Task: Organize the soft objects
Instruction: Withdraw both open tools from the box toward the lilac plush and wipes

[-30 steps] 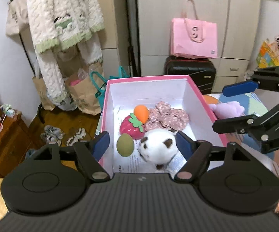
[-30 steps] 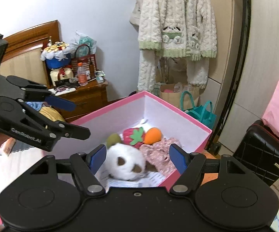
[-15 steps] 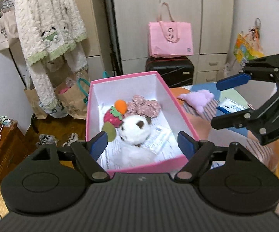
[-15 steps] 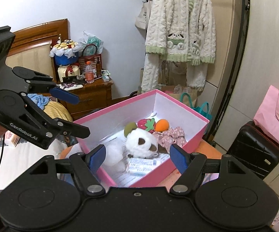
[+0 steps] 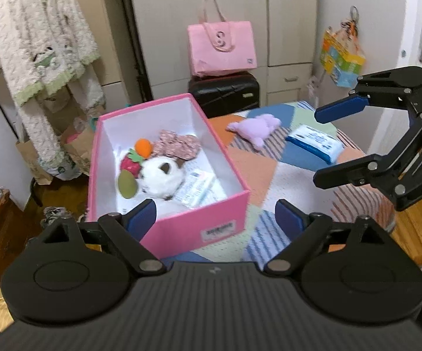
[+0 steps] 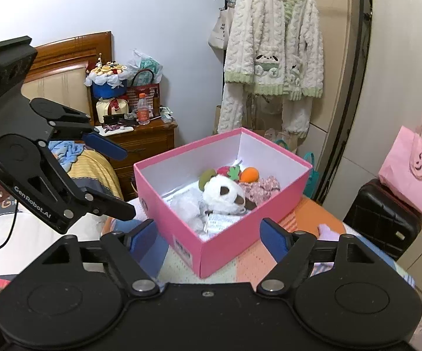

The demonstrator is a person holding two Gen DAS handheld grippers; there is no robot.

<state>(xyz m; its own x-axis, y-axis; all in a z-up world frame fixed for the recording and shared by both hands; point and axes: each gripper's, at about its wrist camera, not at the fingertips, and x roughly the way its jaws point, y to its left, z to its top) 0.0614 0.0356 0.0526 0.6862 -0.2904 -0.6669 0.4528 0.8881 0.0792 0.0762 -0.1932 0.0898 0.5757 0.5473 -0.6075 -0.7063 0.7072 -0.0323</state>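
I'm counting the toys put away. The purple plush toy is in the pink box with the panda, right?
Not quite. The purple plush toy is not in the pink box; it lies outside on the patchwork cover, beside the box. The panda is inside the box. The left wrist view shows this.

An open pink box (image 5: 199, 219) sits just ahead of the left fingers (image 5: 140, 215), holding a white panda plush (image 5: 159, 177), a red strawberry (image 5: 129, 165), an orange ball (image 5: 143, 146), a green egg shape (image 5: 127, 185), floral fabric (image 5: 178, 146) and a tissue pack (image 5: 200, 188). A purple plush (image 5: 255, 127) and a blue wipes pack (image 5: 313, 142) lie on the table beyond the right fingers (image 5: 341, 106).
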